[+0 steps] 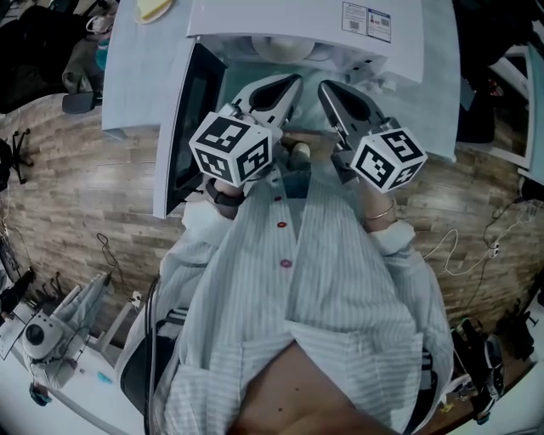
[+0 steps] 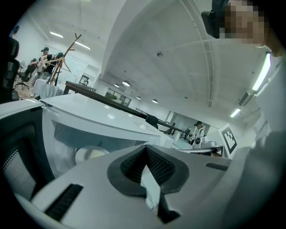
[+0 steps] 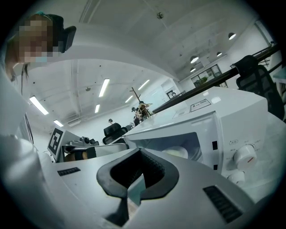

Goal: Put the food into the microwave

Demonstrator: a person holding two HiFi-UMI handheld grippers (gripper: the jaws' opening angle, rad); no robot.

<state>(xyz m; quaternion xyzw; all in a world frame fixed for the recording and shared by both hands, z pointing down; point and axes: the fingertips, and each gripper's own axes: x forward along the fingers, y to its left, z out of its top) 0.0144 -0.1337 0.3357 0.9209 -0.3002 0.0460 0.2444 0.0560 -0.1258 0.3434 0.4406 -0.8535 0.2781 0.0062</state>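
Your left gripper [image 1: 294, 82] and right gripper [image 1: 324, 87], jaws pressed together on both, point at the open microwave [image 1: 306, 25]. A pale round dish [image 3: 180, 151] sits inside, its contents indistinct. Yellowish food [image 1: 155, 8] on the table [image 1: 136, 76] is cut off at the frame's edge.

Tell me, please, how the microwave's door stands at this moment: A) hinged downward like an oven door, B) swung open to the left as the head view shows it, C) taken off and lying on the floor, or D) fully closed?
B: in the head view the door stands swung out at the left of the microwave, and the right gripper view looks straight into the open cavity, where a pale round dish shows.
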